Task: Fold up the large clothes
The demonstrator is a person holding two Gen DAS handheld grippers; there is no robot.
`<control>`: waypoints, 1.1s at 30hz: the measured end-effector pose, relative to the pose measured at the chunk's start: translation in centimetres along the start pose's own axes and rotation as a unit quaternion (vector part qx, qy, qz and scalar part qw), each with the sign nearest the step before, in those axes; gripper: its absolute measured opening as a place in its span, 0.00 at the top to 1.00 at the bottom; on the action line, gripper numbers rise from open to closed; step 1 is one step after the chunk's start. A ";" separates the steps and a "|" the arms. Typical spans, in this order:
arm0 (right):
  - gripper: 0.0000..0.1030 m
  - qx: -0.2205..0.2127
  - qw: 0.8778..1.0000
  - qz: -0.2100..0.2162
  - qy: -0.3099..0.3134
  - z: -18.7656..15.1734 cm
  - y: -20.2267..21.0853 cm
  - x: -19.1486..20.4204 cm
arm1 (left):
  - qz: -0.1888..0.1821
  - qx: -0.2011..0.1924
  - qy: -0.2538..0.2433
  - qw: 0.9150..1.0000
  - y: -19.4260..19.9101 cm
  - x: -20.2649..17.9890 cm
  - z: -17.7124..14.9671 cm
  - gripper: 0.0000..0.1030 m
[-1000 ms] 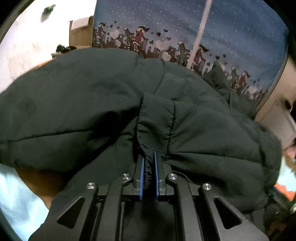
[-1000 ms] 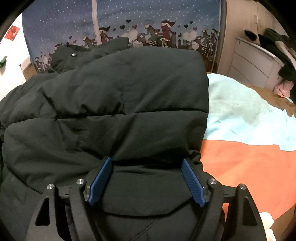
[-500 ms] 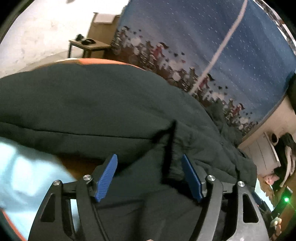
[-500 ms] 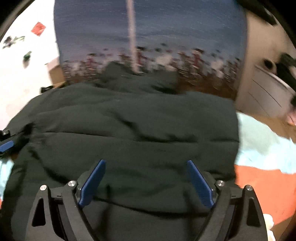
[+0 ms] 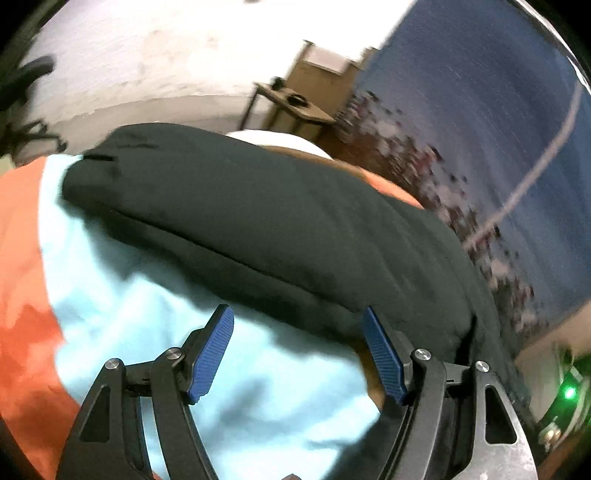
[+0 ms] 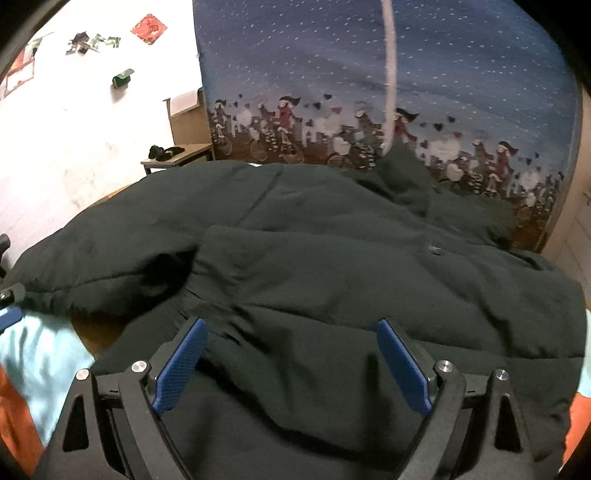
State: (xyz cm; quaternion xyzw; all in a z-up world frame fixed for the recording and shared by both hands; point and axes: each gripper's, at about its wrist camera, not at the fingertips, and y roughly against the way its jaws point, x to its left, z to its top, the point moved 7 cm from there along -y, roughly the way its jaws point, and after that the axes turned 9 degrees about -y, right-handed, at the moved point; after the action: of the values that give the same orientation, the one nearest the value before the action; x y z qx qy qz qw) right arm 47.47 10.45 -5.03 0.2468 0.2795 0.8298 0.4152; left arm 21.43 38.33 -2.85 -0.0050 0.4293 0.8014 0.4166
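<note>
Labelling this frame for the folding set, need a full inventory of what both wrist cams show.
jacket: one, dark green padded, spread across the bed, fills most of both views
bed cover: one, light blue and orange, under the jacket
curtain: one, blue with a cartoon figure border, behind the bed
side table: one, wooden, by the white wall, small dark things on top
cardboard box: one, brown, behind the side table
wall decorations: several, red and green, on the white wall
left gripper: black with blue pads, open, empty, over the bed cover at the jacket's edge
right gripper: black with blue pads, open, above the jacket
</note>
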 end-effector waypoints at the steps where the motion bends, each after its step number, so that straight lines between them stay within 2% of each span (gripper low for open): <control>1: 0.09 0.005 1.000 -0.003 0.000 0.0 -0.7 0.5 | 0.002 -0.006 0.009 1.000 0.2 0.9 0.4 0.35; 4: 0.09 0.016 1.000 -0.018 0.001 0.2 -2.8 1.3 | 0.016 -0.024 0.042 0.999 0.6 3.7 1.7 0.35; 7: 0.09 0.008 0.999 -0.039 -0.004 0.2 -4.2 1.7 | 0.029 -0.017 0.078 0.996 0.1 6.3 2.2 0.35; 10: 0.06 -0.006 0.998 -0.053 -0.019 0.5 -5.2 1.8 | 0.019 -0.001 0.132 0.991 -0.9 8.8 2.0 0.35; 13: 0.02 -0.011 0.998 -0.067 -0.018 0.7 -6.1 2.2 | 0.014 -0.006 0.147 0.989 -0.8 10.0 2.2 0.34; 16: 0.00 -0.004 0.995 -0.096 0.009 0.2 -7.4 2.7 | 0.014 -0.013 0.140 0.990 -0.3 10.1 2.2 0.34; 18: 0.00 -0.008 0.995 -0.098 0.011 0.1 -7.7 2.6 | 0.011 -0.018 0.136 0.990 -0.1 9.5 2.2 0.37; 20: 0.00 -0.007 0.996 -0.089 0.002 0.0 -7.8 2.3 | 0.003 -0.024 0.122 0.992 0.2 8.9 2.2 0.62; 25: 0.00 -0.013 0.998 -0.055 -0.004 0.1 -6.4 2.3 | 0.011 -0.059 0.080 0.995 1.0 6.7 3.2 0.89; 29: 0.00 -0.022 1.000 -0.015 -0.013 0.3 -4.0 2.2 | 0.017 -0.103 0.027 0.994 3.0 3.3 4.4 0.95; 33: 0.00 -0.034 0.999 0.009 -0.026 0.8 -1.1 1.4 | -0.005 -0.147 -0.051 0.988 4.7 -2.7 6.0 0.95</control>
State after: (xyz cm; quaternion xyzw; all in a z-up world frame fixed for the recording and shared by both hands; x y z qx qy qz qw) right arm 47.84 12.38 -4.92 0.2566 0.2385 0.8356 0.4232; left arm 22.11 39.31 5.15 -0.0276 0.2845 0.8528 0.4371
